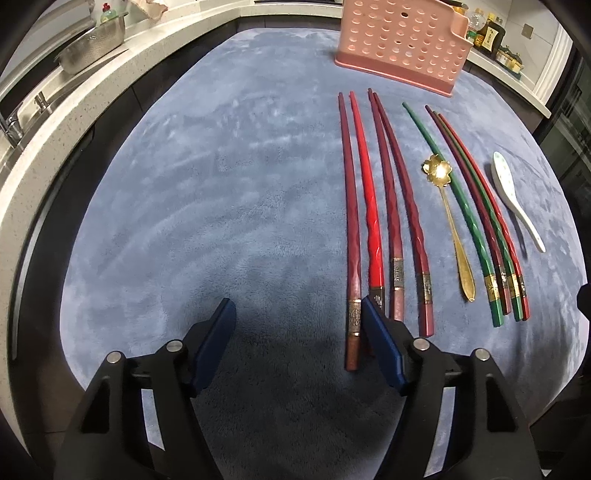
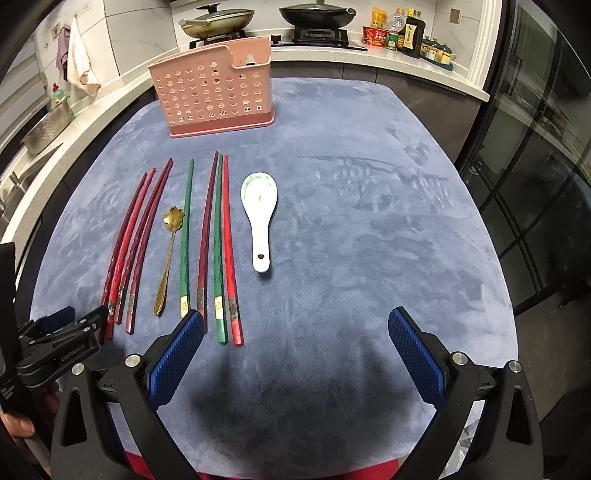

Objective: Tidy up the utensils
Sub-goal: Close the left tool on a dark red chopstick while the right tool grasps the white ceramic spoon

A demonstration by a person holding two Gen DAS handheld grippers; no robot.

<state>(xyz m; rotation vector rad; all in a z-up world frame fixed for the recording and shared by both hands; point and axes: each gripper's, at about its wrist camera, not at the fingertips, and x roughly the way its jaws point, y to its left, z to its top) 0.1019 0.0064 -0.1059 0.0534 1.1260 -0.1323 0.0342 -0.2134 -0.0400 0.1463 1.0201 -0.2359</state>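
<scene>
Several red, maroon and green chopsticks (image 1: 373,206) (image 2: 218,236) lie side by side on a blue-grey mat. A gold flower-bowl spoon (image 1: 448,221) (image 2: 168,254) lies among them, and a white ceramic spoon (image 1: 513,199) (image 2: 260,218) lies to their right. A pink perforated utensil holder (image 1: 399,44) (image 2: 214,92) stands upright at the far side. My left gripper (image 1: 297,314) is open and empty, its right finger beside the near ends of the leftmost chopsticks; it also shows in the right wrist view (image 2: 79,317). My right gripper (image 2: 295,325) is open and empty over bare mat.
The mat (image 1: 221,184) (image 2: 369,221) covers the table. A counter runs behind it with a metal colander (image 1: 88,48) and sink tap (image 1: 11,125) on the left, pans on a stove (image 2: 266,18), and bottles (image 2: 406,33) on the right. A glass door (image 2: 535,166) stands on the right.
</scene>
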